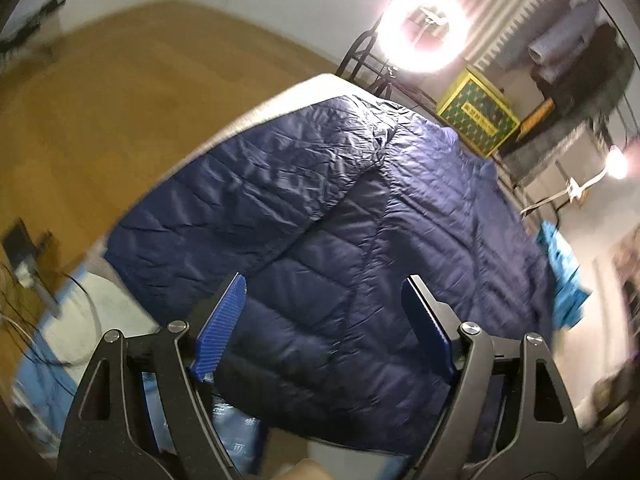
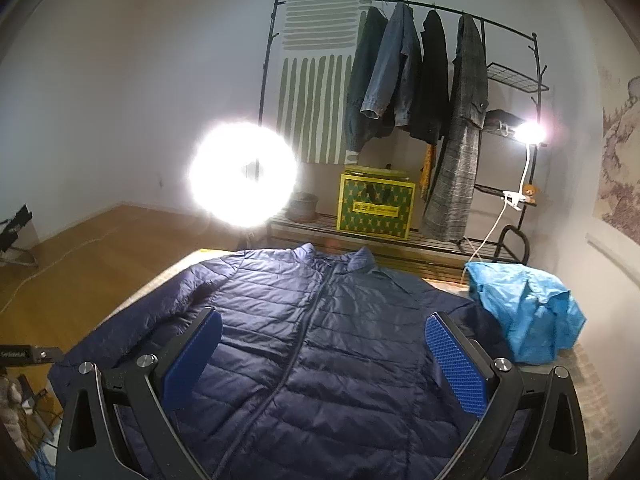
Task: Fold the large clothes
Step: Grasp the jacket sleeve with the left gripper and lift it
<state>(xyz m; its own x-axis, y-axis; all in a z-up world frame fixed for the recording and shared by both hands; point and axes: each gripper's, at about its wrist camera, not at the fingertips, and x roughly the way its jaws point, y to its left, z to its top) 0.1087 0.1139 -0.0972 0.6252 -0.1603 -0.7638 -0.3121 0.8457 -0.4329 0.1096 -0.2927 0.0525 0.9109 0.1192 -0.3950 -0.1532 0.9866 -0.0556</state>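
A navy quilted puffer jacket [image 2: 280, 292] lies front up and zipped on the table [image 2: 160, 276], collar at the far end. Its left sleeve [image 2: 132, 320] runs along the table's left edge. In the left wrist view the jacket [image 1: 360, 208] fills the middle, tilted, with that sleeve [image 1: 240, 192] lying beside the body. My left gripper [image 1: 324, 282] hangs open above the jacket's lower part, near its hem; the blue pads [image 1: 220, 320] touch no cloth. My right gripper [image 2: 324, 316] stands open above the jacket's chest, straddling the zip, and holds nothing.
A crumpled light-blue garment [image 2: 528, 312] sits on the table's right side, against the jacket. Behind the table are a bright ring light [image 2: 242, 172], a clothes rack with hung coats [image 2: 420, 80], a yellow-green box [image 2: 376, 208] and a clip lamp [image 2: 530, 132]. Wooden floor [image 2: 100, 248] lies left.
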